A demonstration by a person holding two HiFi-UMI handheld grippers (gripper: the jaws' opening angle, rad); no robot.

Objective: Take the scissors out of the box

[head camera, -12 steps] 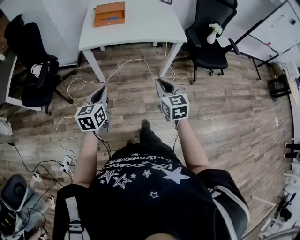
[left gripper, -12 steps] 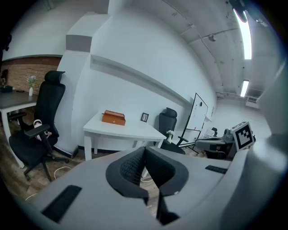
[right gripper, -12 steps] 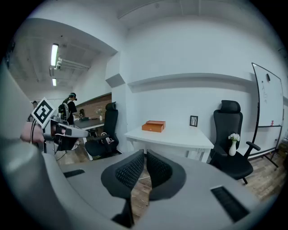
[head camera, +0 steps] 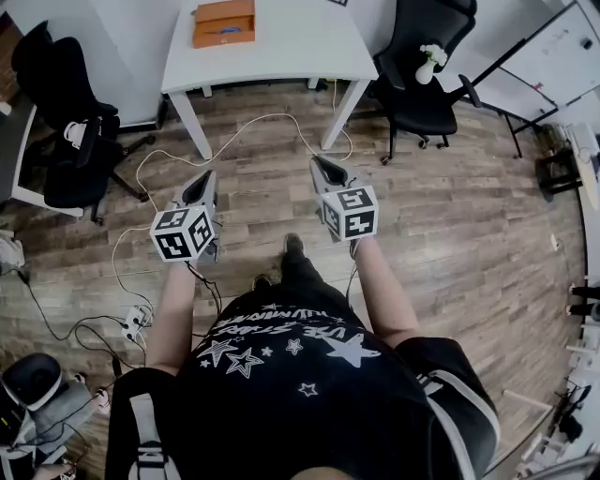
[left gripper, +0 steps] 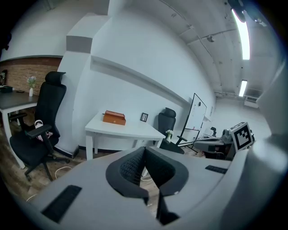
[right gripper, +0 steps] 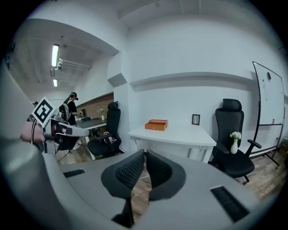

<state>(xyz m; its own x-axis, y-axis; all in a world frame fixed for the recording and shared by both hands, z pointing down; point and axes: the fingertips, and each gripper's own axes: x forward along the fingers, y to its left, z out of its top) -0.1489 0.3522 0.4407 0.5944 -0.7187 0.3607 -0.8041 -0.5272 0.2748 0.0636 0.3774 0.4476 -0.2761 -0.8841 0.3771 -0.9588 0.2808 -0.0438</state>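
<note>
The left hand-held gripper point(head camera: 207, 180) and right hand-held gripper point(head camera: 319, 164) hang closed and empty, well apart from the box point(head camera: 223, 23) on the bench point(head camera: 291, 47).

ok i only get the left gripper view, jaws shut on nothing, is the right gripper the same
observer: yes, right gripper shut in its own view, nothing between the jaws
operator: how's the box look from above
observer: head view shows a blue patch on the orange box, too small to identify
operator: anyone else around
observer: one person stands by a desk, far left of the right gripper view
</note>
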